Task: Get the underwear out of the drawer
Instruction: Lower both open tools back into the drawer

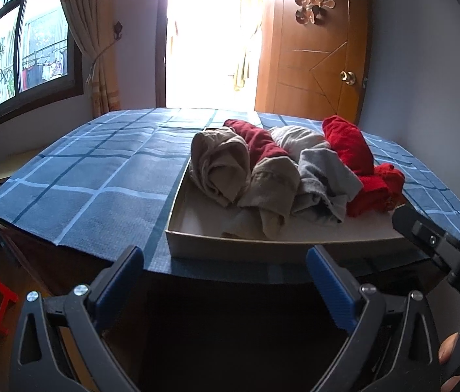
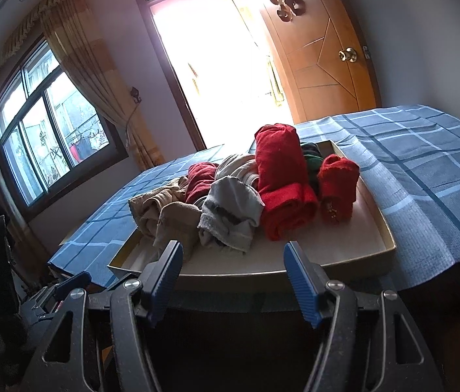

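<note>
Checked woven bedspread (image 1: pixel 83 176) | shallow cardboard drawer (image 1: pixel 230 245) | soft rolled underwear (image 1: pixel 321 176)

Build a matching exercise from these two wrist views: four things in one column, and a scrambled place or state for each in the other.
Things
1. large red roll
2. grey bundle
3. beige bundle
4. right gripper

Places or states
A. at the left end of the pile in the drawer tray
B. open, nothing between its fingers, short of the tray's near rim
C. tallest piece, right of the grey one
D. mid-pile, between the beige pieces and the red roll

Pairs: 1-C, 2-D, 3-A, 4-B
</note>
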Action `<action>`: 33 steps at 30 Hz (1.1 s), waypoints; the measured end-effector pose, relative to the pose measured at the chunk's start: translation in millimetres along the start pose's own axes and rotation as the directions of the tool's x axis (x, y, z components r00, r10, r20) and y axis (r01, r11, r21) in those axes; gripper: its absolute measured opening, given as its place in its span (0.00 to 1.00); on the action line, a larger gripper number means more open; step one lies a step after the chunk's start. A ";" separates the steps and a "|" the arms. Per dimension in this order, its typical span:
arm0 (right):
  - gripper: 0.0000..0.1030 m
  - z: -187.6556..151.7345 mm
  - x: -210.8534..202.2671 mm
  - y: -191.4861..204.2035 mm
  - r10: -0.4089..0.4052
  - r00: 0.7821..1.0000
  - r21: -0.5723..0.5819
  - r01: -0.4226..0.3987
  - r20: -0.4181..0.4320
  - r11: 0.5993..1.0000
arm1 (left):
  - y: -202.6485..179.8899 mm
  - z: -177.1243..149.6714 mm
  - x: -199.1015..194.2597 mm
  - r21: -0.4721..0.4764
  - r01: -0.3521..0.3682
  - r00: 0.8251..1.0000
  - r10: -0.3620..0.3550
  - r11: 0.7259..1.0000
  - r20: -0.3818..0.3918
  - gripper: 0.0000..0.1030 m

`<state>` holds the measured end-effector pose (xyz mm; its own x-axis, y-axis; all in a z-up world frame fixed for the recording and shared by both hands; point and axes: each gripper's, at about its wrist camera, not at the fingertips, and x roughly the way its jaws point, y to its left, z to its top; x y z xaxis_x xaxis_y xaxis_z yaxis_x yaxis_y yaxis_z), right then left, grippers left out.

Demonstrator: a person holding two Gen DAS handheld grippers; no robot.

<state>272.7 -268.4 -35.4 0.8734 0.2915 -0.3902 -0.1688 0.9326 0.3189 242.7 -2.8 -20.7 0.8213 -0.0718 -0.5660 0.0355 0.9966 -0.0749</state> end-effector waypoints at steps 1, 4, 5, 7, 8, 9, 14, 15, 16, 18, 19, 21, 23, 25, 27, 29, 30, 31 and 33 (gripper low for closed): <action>0.65 -0.9 -1.9 0.2 0.000 1.000 -0.002 0.000 0.000 1.000 | -0.5 -1.1 -1.8 0.003 -0.001 1.000 0.001 1.000 0.000 0.99; 0.65 -4.0 -7.7 1.8 -0.005 1.000 -0.013 0.005 0.001 1.000 | -1.2 -3.9 -4.8 0.008 -0.005 1.000 0.005 1.000 -0.008 0.99; 0.65 -4.9 -9.7 1.9 -0.006 1.000 -0.017 0.006 0.002 1.000 | -1.0 -4.6 -5.5 0.009 -0.006 1.000 0.006 1.000 -0.010 0.99; 0.65 -6.8 -13.7 1.2 -0.009 1.000 -0.022 0.009 0.001 1.000 | -1.4 -7.1 -6.9 0.012 -0.007 1.000 0.007 1.000 -0.015 0.99; 0.65 -7.6 -15.1 0.5 -0.009 1.000 -0.022 0.009 -0.001 1.000 | -1.6 -8.3 -7.6 0.013 -0.008 1.000 0.008 1.000 -0.017 0.99; 0.65 -8.7 -17.2 -0.4 -0.010 1.000 -0.020 0.010 -0.001 1.000 | -2.0 -9.3 -8.4 0.015 -0.008 1.000 0.008 1.000 -0.018 0.99; 0.65 -13.2 -23.5 -4.0 -0.011 1.000 -0.015 0.011 -0.006 1.000 | -6.0 -15.8 -13.5 0.033 -0.007 1.000 0.008 0.999 -0.026 0.99; 0.65 -14.2 -24.8 -4.7 -0.010 1.000 -0.012 0.009 -0.008 1.000 | -6.8 -17.0 -14.1 0.035 -0.007 1.000 0.008 0.999 -0.029 0.99; 0.65 -14.8 -25.7 -4.8 -0.009 1.000 -0.012 0.009 -0.008 1.000 | -7.5 -18.2 -14.4 0.037 -0.007 0.999 0.008 0.999 -0.034 0.99; 0.65 -16.5 -28.0 -5.3 -0.010 1.000 -0.012 0.010 -0.010 1.000 | -8.3 -20.1 -15.1 0.038 -0.005 0.999 0.006 0.999 -0.040 0.99; 0.65 -17.2 -28.7 -5.1 -0.008 1.000 -0.012 0.008 -0.011 1.000 | -8.6 -21.4 -15.5 0.037 -0.004 0.999 0.005 0.999 -0.043 0.99; 0.65 -19.0 -30.7 -4.9 -0.006 1.000 -0.012 0.006 -0.015 1.000 | -8.8 -23.6 -16.6 0.040 -0.001 0.999 0.003 0.999 -0.050 0.99; 0.65 -21.0 -32.7 -4.9 -0.007 1.000 -0.015 0.007 -0.018 1.000 | -9.3 -25.7 -18.1 0.042 0.002 0.998 0.001 0.999 -0.055 0.99; 0.65 -23.0 -35.2 -5.0 -0.008 1.000 -0.017 0.007 -0.021 1.000 | -10.0 -28.2 -19.5 0.045 0.004 0.998 -0.002 0.999 -0.062 0.99; 0.65 -25.4 -38.0 -5.2 -0.010 1.000 -0.019 0.010 -0.024 1.000 | -11.3 -30.7 -20.0 0.048 0.005 0.998 -0.002 0.999 -0.070 0.99; 0.65 -27.6 -40.0 -6.5 -0.014 1.000 -0.021 0.013 -0.028 1.000 | -13.1 -34.0 -20.9 0.053 0.010 0.997 -0.006 0.999 -0.078 0.99; 0.65 -29.1 -41.2 -7.6 -0.016 0.999 -0.021 0.015 -0.030 1.000 | -13.9 -35.4 -21.5 0.055 0.012 0.997 -0.007 0.998 -0.080 0.99; 0.65 -30.5 -42.6 -8.4 -0.018 0.999 -0.020 0.017 -0.031 1.000 | -14.5 -36.7 -22.2 0.057 0.013 0.997 -0.008 0.998 -0.081 0.99; 0.65 -32.7 -44.2 -10.4 -0.022 0.999 -0.020 0.021 -0.034 1.000 | -16.1 -39.4 -23.3 0.062 0.015 0.996 -0.010 0.998 -0.085 0.99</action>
<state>220.9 -284.0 -49.6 0.8609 0.2782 -0.4261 -0.1593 0.9426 0.2935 200.5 -18.8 -38.7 0.7692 -0.0846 -0.6334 0.0828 0.9960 -0.0324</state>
